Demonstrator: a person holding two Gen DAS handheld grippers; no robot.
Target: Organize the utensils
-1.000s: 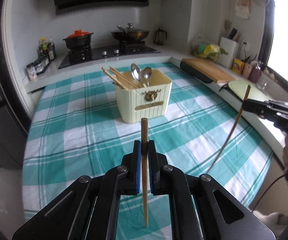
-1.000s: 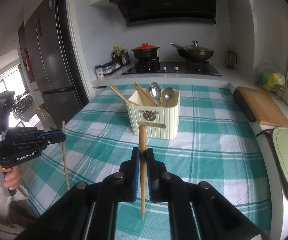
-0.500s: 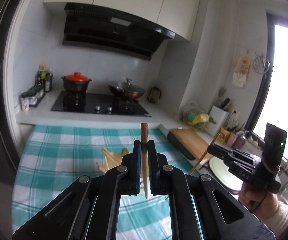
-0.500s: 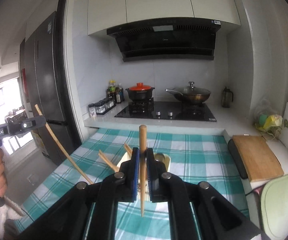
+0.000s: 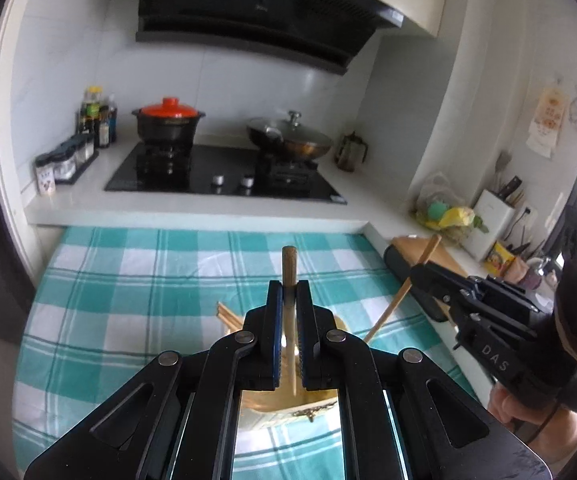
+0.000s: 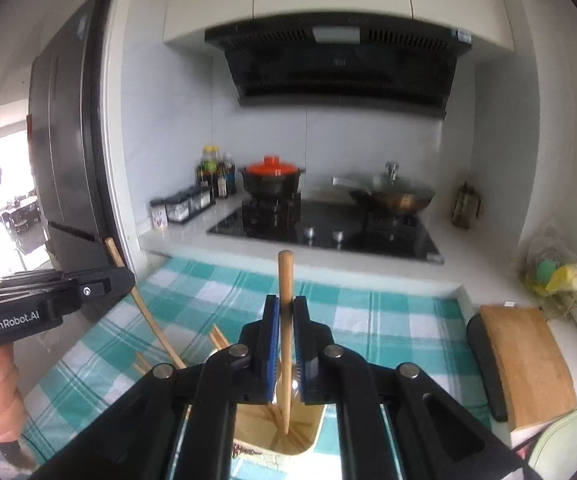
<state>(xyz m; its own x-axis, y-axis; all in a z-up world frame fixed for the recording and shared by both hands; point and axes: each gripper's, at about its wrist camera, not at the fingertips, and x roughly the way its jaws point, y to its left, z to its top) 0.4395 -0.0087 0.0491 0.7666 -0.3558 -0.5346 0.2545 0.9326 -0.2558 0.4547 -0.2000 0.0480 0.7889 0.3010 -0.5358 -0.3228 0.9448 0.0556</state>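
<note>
My left gripper [image 5: 288, 289] is shut on a wooden chopstick [image 5: 289, 264] that stands nearly upright between the blue pads. Its lower tip hangs over the cream utensil holder [image 5: 272, 404] on the teal checked tablecloth [image 5: 128, 300]. My right gripper [image 6: 285, 302] is likewise shut on a second chopstick [image 6: 285, 276], tip down inside the holder's [image 6: 316, 432] mouth. Other chopsticks [image 6: 218, 338] lean out of the holder. Each gripper shows in the other's view, the right [image 5: 422, 280] and the left [image 6: 122, 282], with its slanted stick.
Behind the table runs a white counter with a black hob [image 5: 224, 176], a red-lidded pot [image 5: 168, 120] and a lidded wok [image 5: 290, 140]. A dark fridge [image 6: 68, 160] stands left. A wooden cutting board [image 6: 528, 364] and a knife block [image 5: 492, 216] sit along the right.
Both grippers have risen and moved forward over the holder, which now lies beneath the jaws. The two grippers have come closer together, each still gripping its chopstick.
</note>
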